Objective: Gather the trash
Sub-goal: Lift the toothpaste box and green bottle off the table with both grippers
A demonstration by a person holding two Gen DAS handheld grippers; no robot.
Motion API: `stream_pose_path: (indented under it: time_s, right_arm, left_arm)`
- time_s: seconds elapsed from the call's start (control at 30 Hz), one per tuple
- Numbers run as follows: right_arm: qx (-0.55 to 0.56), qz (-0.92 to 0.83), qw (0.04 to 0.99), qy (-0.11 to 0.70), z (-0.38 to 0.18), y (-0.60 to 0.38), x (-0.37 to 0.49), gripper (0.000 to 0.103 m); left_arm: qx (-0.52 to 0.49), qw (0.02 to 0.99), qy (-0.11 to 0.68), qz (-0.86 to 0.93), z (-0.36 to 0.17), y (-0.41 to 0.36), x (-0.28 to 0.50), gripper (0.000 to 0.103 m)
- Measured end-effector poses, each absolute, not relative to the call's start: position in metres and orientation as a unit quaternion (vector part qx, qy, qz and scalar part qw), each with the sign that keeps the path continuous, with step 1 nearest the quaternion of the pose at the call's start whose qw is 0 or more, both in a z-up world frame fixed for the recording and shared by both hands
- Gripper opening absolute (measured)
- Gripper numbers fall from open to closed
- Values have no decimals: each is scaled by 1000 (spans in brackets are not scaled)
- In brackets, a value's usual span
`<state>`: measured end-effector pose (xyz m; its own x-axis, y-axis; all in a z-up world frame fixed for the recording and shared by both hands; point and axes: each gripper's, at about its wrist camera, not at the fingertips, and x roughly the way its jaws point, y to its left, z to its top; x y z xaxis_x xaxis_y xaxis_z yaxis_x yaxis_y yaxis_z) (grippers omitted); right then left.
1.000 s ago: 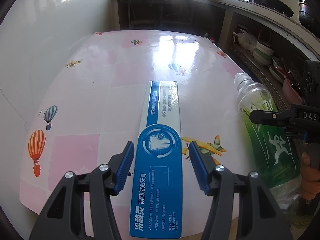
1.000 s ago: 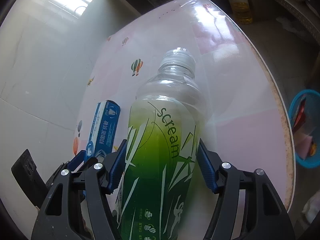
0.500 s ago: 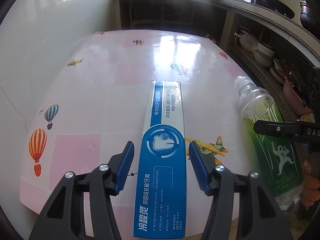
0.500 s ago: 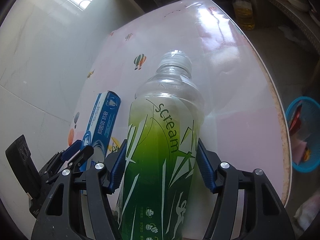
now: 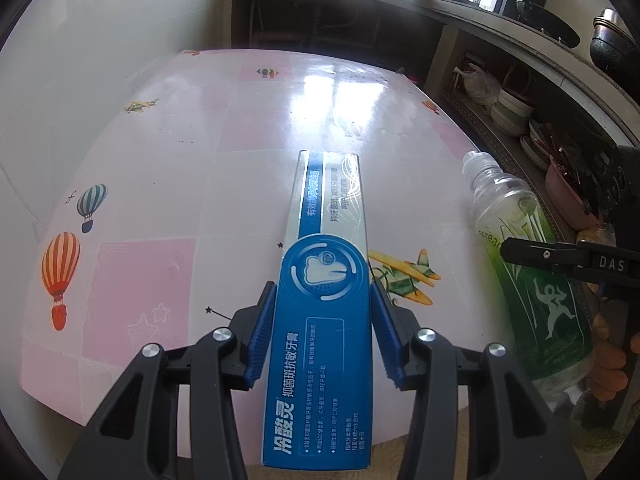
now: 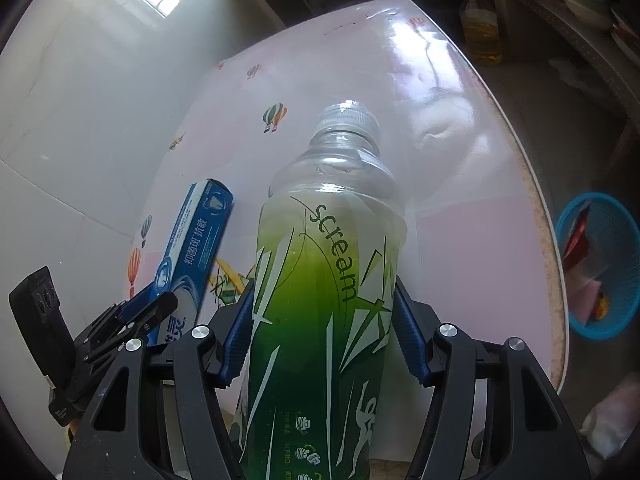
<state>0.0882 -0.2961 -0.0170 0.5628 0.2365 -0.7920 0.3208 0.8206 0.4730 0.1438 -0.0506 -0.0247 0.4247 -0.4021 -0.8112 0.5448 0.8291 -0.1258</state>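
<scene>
A long blue and white toothpaste box (image 5: 328,208) lies on the pink table (image 5: 160,160), its near end over the front edge. My left gripper (image 5: 323,292) is closing, and its blue pads touch both long sides of the box. A clear bottle with a green label (image 6: 332,208) sits tilted between the pads of my right gripper (image 6: 324,286), which is shut on its body. In the left wrist view the bottle (image 5: 532,280) hangs at the table's right edge with a right finger (image 5: 560,256) across it. The box (image 6: 200,232) and left gripper (image 6: 152,308) show left of the bottle.
A blue mesh basket (image 6: 612,240) with scraps inside stands on the floor right of the table (image 6: 460,240). A yellow oil bottle (image 6: 482,28) stands on the floor at the far end. Shelves with bowls (image 5: 512,108) run along the right wall.
The left jaws have drawn in from a gap on each side until the pads meet the box. The bottle in the right gripper has shifted only slightly.
</scene>
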Motion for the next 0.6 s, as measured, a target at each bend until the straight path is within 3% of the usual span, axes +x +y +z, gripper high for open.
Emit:
stream_pose_path:
  time_s: [0.6]
  right_arm:
    - [300, -37, 828, 473, -19, -304, 80, 61]
  left_arm:
    - [108, 823, 480, -284, -30, -56, 146, 51]
